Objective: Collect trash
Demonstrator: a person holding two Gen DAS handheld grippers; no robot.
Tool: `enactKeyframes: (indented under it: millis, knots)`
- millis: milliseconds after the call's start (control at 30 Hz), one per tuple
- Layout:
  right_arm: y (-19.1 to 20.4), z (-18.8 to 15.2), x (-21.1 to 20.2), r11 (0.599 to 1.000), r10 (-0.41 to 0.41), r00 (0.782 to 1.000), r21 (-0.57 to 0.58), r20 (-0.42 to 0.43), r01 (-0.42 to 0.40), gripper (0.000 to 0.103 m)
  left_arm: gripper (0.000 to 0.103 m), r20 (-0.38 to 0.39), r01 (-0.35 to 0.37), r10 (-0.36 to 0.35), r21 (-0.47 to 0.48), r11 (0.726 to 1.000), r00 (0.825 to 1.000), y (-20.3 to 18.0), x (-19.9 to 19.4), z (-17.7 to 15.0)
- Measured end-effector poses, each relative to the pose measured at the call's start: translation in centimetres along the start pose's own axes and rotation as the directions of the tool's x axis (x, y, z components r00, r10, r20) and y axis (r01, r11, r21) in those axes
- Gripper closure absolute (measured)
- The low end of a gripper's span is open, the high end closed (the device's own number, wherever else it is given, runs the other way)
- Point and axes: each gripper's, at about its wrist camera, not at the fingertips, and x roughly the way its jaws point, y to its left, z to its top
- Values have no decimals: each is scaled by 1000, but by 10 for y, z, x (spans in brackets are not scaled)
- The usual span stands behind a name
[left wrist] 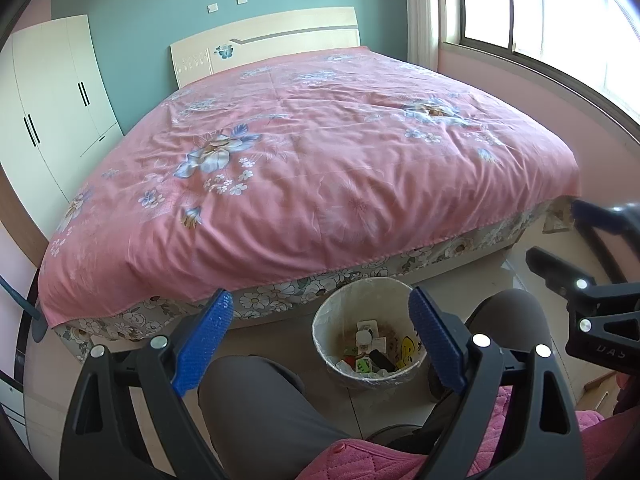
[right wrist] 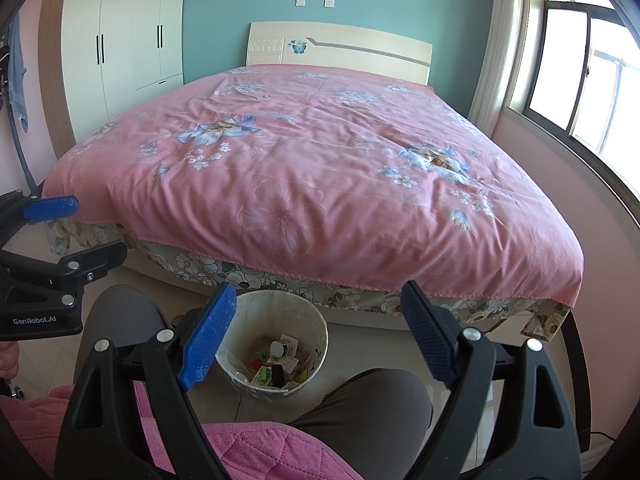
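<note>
A small round bin [left wrist: 320, 334] with a clear liner stands on the floor at the foot of the bed, between the person's knees. It holds several bits of trash [left wrist: 368, 356], among them small packets and wrappers. My left gripper [left wrist: 320, 296] hovers above and in front of it, open, with nothing between its blue pads. In the right wrist view the bin [right wrist: 256, 320] and its trash [right wrist: 276, 364] lie just below my right gripper [right wrist: 318, 288], which is also open and holds nothing. Each gripper shows at the edge of the other's view: the right gripper [left wrist: 560, 232] and the left gripper [right wrist: 84, 228].
A big bed with a pink flowered cover [left wrist: 320, 160] [right wrist: 320, 168] fills the room ahead. The person's grey-trousered knees [left wrist: 260, 400] [right wrist: 368, 396] flank the bin. A white wardrobe [right wrist: 120, 40] stands at the back left, a window [right wrist: 580, 80] on the right.
</note>
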Motion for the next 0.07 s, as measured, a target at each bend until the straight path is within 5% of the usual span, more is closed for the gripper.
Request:
enactKeyframes:
  millis: [67]
  knots:
    - [0,0,0,1000,0,1000,1,0,0,20,12,1,0,0,1,1000,1000,0,0,0]
